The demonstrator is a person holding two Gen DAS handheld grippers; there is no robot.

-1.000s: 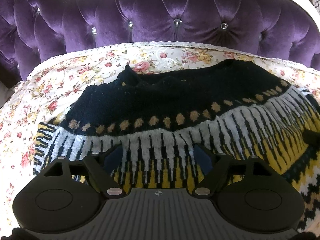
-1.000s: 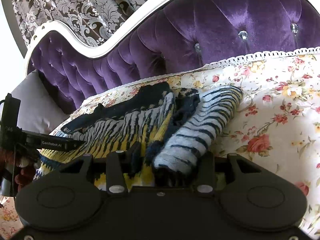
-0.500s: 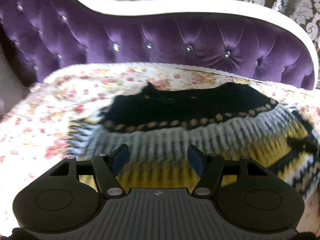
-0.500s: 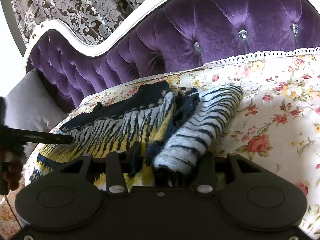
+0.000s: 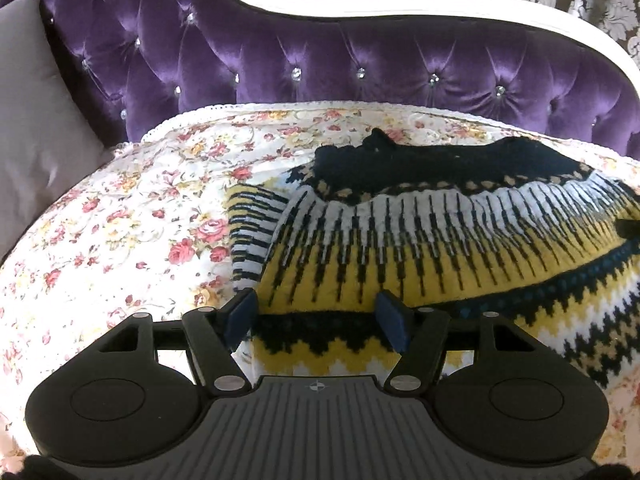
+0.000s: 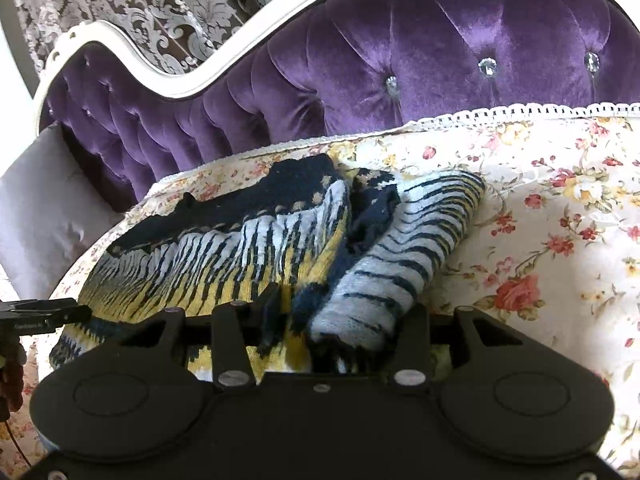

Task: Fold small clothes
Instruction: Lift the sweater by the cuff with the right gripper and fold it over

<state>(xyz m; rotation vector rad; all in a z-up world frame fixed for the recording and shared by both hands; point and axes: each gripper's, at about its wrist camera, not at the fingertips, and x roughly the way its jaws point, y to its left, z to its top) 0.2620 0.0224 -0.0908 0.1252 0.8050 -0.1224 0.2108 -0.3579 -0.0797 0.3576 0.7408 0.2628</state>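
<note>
Showing only rightward: sweater's (image 6: 224, 256) rolled sleeve (image 6: 404, 256)

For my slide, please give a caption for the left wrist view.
Open left hand-held gripper above the hem of a patterned sweater spread on a floral bedcover.

We see a knitted sweater (image 5: 420, 240) lying across the floral cover, black yoke at the far side, white and yellow bands with black streaks nearer. On its right, a striped sleeve (image 6: 404, 256) lies folded inward over the body.
</note>
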